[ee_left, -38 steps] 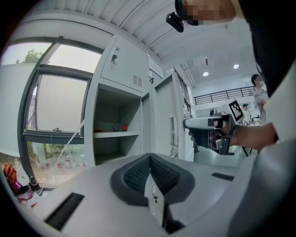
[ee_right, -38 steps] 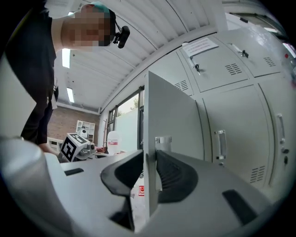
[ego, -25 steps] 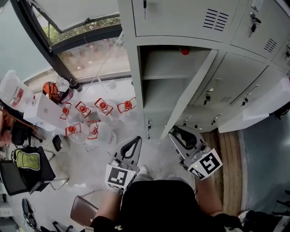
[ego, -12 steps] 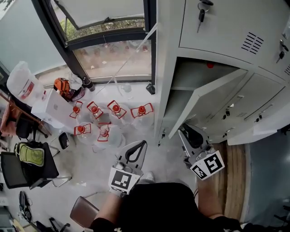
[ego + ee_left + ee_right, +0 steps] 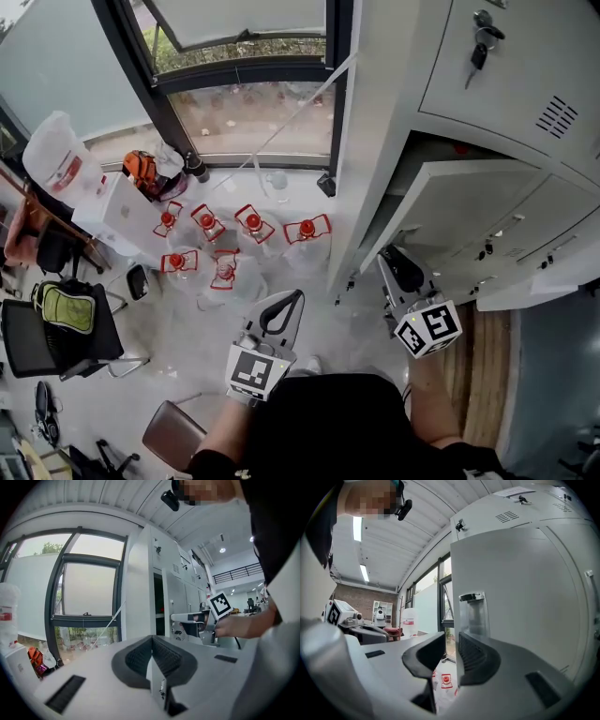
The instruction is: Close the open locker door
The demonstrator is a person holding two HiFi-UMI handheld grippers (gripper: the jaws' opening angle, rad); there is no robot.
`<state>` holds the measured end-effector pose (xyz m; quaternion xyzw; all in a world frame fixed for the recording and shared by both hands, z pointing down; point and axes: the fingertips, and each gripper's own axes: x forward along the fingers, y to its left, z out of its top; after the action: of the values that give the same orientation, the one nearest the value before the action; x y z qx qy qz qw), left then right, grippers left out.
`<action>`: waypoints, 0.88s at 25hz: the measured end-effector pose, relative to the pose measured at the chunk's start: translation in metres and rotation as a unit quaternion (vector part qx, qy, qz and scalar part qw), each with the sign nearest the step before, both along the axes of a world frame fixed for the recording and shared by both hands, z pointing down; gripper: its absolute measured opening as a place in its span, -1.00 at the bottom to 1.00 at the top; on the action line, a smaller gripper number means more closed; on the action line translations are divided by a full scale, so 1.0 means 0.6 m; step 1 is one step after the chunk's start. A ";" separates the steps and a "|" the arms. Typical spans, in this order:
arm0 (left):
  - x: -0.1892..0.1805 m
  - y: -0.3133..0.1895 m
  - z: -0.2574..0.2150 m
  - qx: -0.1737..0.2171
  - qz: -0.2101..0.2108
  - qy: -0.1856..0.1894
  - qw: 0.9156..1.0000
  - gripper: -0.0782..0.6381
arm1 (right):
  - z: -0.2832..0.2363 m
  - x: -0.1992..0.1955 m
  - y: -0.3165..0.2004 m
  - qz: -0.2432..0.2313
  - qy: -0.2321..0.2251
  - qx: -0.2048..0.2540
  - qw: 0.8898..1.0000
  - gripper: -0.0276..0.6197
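Head view, looking steeply down: a bank of grey metal lockers (image 5: 394, 94) stands beside a window. One locker door (image 5: 450, 202) hangs half open, its free edge swung out toward the person. The right gripper (image 5: 392, 258) is just beside that free edge, with its jaws slightly parted and grasping nothing. In the right gripper view the door's painted face (image 5: 525, 597) fills the right side, but contact cannot be confirmed. The left gripper (image 5: 289, 302) hangs well apart from the door, its jaws pressed together on nothing. The door looks like thin sheet metal: light, stiff and smooth. It is likely to swing freely, so a flat push on the outer face near the free edge should suit better than a pinch.
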<state>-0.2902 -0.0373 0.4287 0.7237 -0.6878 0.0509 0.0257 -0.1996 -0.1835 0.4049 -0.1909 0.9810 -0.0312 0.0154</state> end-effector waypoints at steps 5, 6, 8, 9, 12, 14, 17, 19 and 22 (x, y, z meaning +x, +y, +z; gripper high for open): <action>-0.017 0.007 -0.006 0.010 -0.011 -0.004 1.000 -0.72 | 0.028 -0.017 -0.023 0.015 0.007 -0.023 1.000 -0.62; -0.021 0.009 -0.004 0.008 -0.015 -0.003 1.000 -0.72 | 0.035 -0.019 -0.028 0.017 0.009 -0.029 0.999 -0.62; -0.028 0.013 0.003 0.000 -0.023 0.000 1.000 -0.72 | 0.045 -0.025 -0.038 0.022 0.013 -0.038 0.999 -0.63; -0.032 0.015 0.006 -0.004 -0.028 0.002 1.000 -0.72 | 0.050 -0.028 -0.043 0.024 0.014 -0.042 0.999 -0.64; -0.039 0.016 0.008 -0.005 -0.037 0.003 0.999 -0.72 | 0.060 -0.033 -0.058 0.032 0.018 -0.051 0.998 -0.65; -0.040 0.014 0.011 -0.009 -0.042 0.005 0.999 -0.72 | 0.067 -0.035 -0.070 0.036 0.021 -0.059 0.997 -0.65; -0.043 0.013 0.013 -0.013 -0.046 0.006 0.999 -0.72 | 0.074 -0.041 -0.080 0.037 0.021 -0.068 0.997 -0.65; -0.045 0.013 0.013 -0.014 -0.049 0.006 0.999 -0.72 | 0.081 -0.044 -0.086 0.041 0.023 -0.073 0.996 -0.66; -0.046 0.011 0.013 -0.014 -0.054 0.004 0.998 -0.72 | 0.089 -0.044 -0.098 0.048 0.021 -0.083 0.995 -0.66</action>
<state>-0.3181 -0.0309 0.4364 0.6850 -0.7252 0.0560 0.0415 -0.2257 -0.2421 0.4584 -0.2393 0.9648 -0.1075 -0.0200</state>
